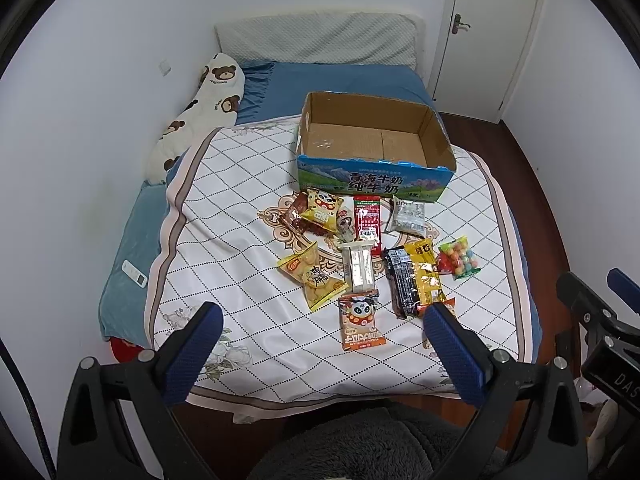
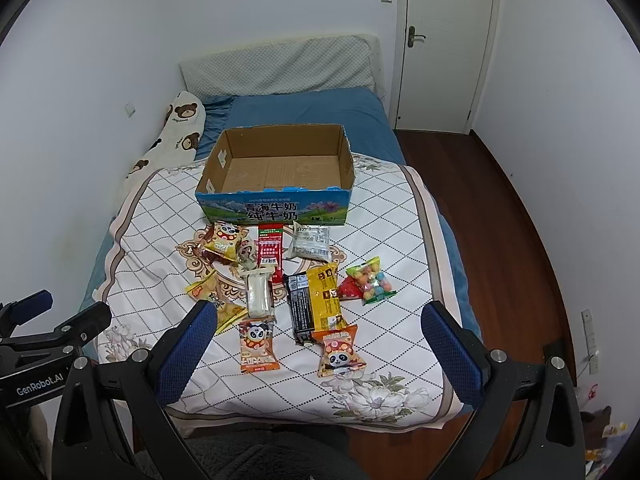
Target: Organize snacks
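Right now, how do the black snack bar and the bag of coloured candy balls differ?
The black snack bar is long, narrow and opaque; the candy bag is short, see-through and shows round multicoloured balls. The black snack bar lies against a yellow packet, while the candy bag sits apart at the right end of the spread. Both lie on the quilt, outside the empty cardboard box, untouched by either gripper.
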The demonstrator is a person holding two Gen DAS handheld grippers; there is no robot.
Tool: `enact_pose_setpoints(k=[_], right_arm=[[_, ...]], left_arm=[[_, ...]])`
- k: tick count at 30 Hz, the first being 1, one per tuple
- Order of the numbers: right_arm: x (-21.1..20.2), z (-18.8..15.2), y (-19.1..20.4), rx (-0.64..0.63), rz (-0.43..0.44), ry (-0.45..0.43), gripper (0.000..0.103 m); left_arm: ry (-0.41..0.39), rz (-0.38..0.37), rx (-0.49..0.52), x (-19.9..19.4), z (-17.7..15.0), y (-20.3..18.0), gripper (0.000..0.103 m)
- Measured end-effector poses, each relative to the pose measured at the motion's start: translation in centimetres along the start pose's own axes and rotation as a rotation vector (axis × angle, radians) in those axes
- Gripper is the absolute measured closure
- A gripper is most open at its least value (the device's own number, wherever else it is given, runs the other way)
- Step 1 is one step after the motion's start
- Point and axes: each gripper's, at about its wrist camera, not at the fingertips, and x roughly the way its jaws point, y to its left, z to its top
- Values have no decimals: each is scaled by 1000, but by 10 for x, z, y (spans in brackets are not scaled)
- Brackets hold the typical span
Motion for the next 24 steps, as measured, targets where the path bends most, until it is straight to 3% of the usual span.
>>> enact_pose_setpoints(k=[10, 15, 20, 24], right_arm=[[26, 1, -8, 24, -4, 30, 0], [88, 6, -17, 41, -22, 112, 0], [179, 1, -22, 20, -35, 229, 0], [254, -8, -22, 3, -34, 316, 0]], left_arm=[[29, 16, -14, 28, 3, 1, 0], [130, 37, -8, 97, 6, -5, 0], [323, -9, -41, 196, -1, -11, 0], [432, -47, -82, 260, -8, -19, 0]])
